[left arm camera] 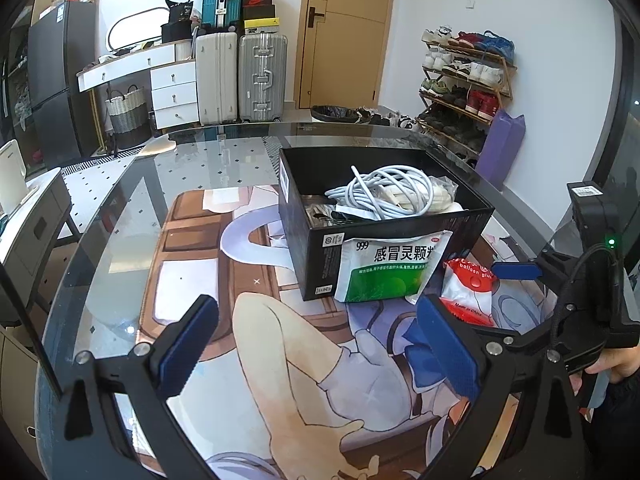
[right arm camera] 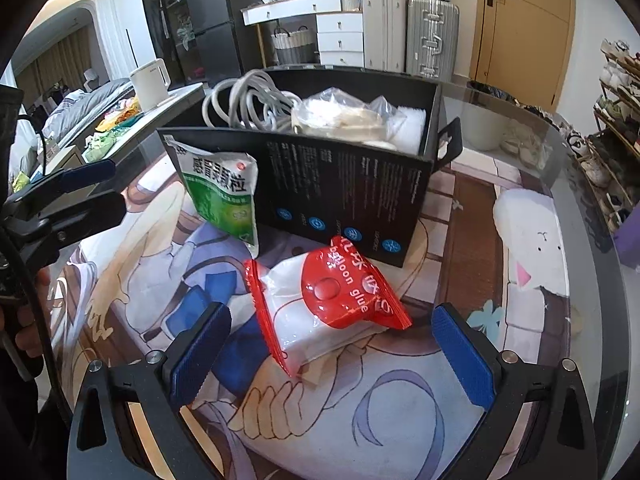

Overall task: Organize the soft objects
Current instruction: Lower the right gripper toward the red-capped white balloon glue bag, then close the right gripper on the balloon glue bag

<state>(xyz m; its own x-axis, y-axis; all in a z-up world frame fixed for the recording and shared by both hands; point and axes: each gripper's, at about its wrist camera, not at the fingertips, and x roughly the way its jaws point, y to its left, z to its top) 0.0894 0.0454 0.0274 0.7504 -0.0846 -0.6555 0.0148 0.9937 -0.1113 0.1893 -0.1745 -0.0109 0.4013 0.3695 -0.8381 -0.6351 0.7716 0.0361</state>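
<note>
Two packets remain outside the black box (right arm camera: 348, 200). Right gripper (right arm camera: 332, 356) — jaws spread wide, empty — frames the red-and-white pouch (right arm camera: 320, 308) on the mat; left gripper (left arm camera: 316, 352), likewise wide and empty, faces the green sachet (left arm camera: 384, 272) leaning on the box. Advised: pinch the pouch's full middle — not its slack edge.

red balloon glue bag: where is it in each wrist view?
Left wrist: red balloon glue bag at right of centre, on the mat beside the green sachet, partly behind the gripper's blue pad.
Right wrist: bag at centre, lying between the open right gripper fingers.
Shared landmark: black box, the sachet leaning against it.
</note>
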